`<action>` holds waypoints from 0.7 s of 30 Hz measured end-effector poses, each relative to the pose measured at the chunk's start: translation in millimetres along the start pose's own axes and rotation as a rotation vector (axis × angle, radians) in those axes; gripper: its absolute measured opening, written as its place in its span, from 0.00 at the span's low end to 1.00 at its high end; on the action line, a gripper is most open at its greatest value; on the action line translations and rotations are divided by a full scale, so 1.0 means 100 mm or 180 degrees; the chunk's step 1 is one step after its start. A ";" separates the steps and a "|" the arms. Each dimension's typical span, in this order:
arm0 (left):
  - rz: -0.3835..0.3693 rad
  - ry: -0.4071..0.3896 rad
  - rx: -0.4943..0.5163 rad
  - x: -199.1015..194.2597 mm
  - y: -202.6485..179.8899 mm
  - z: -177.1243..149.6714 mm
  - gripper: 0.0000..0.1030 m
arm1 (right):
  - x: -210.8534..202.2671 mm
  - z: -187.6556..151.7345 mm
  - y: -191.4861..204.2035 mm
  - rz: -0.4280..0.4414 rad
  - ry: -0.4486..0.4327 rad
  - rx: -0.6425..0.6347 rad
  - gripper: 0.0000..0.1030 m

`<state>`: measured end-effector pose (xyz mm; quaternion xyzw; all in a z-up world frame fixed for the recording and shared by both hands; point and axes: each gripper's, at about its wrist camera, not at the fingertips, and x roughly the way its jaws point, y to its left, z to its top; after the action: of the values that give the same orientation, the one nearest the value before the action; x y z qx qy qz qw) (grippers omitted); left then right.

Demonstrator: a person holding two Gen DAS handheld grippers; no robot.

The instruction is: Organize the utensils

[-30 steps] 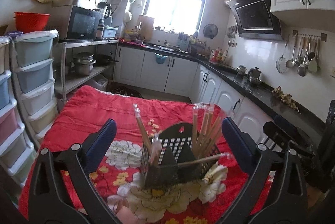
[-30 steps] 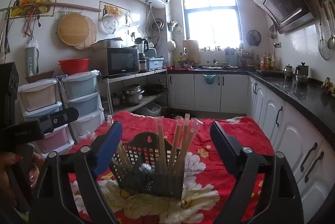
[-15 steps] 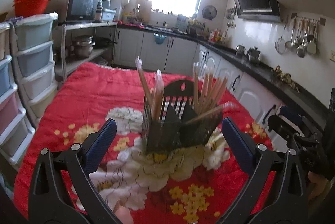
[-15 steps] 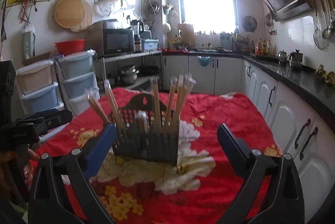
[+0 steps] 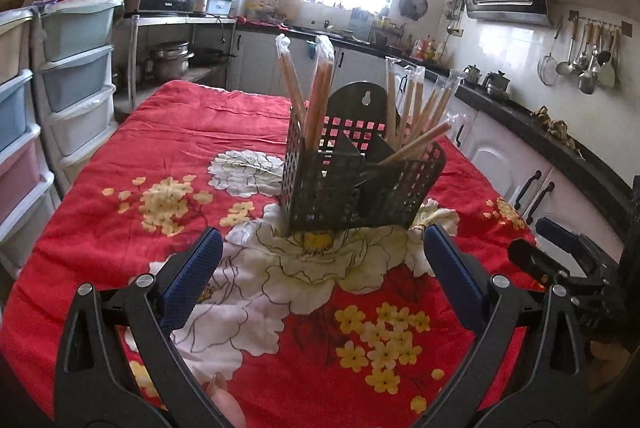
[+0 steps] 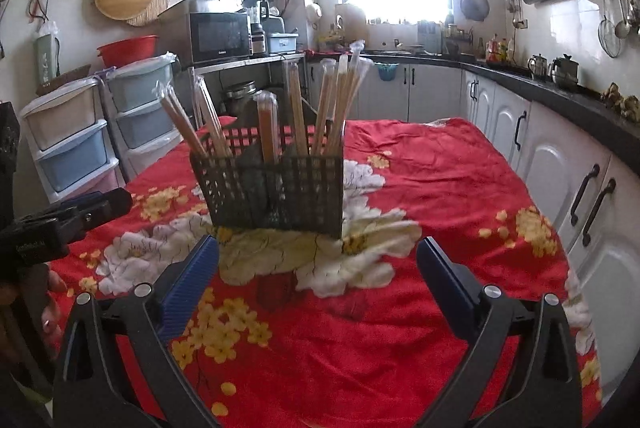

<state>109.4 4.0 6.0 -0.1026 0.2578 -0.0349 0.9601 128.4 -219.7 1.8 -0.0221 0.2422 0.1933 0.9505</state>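
A black perforated utensil holder (image 5: 360, 184) (image 6: 276, 190) stands upright on the red flowered cloth (image 5: 168, 148) (image 6: 432, 180) in the middle of the table. Several pairs of wrapped wooden chopsticks (image 5: 316, 96) (image 6: 340, 100) stick up from its compartments, leaning outward. My left gripper (image 5: 320, 252) hangs open just short of the holder with nothing between its blue pads. My right gripper (image 6: 318, 260) is open too, a little nearer than the holder. Each gripper shows at the edge of the other's view, the right one (image 5: 560, 248) and the left one (image 6: 72, 216).
Stacked plastic drawers (image 5: 68, 68) (image 6: 76, 136) line the table's left side. White cabinets under a black counter (image 5: 540, 132) (image 6: 560, 96) run along the right. A microwave (image 6: 218, 36) sits on a shelf behind. A person's fingers (image 6: 50, 312) hold the left gripper's handle.
Both grippers have dropped lower and tilted down toward the table. The holder now sits higher and farther ahead in each view. Both stay open.
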 end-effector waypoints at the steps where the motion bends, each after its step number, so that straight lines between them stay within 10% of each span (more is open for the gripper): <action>1: 0.0019 -0.0028 0.0016 0.00 -0.01 -0.04 0.90 | -0.01 -0.03 0.01 0.0000 -0.0026 0.0007 0.93; 21: 0.0306 -0.0782 0.0166 -0.22 -0.08 -0.43 0.90 | -0.40 -0.37 0.15 -0.0248 -0.1062 -0.0067 0.94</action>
<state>68.4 -9.0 -17.7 -0.0687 0.1419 0.0173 0.9873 73.3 -225.3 -11.6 -0.0091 0.0780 0.1597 0.9840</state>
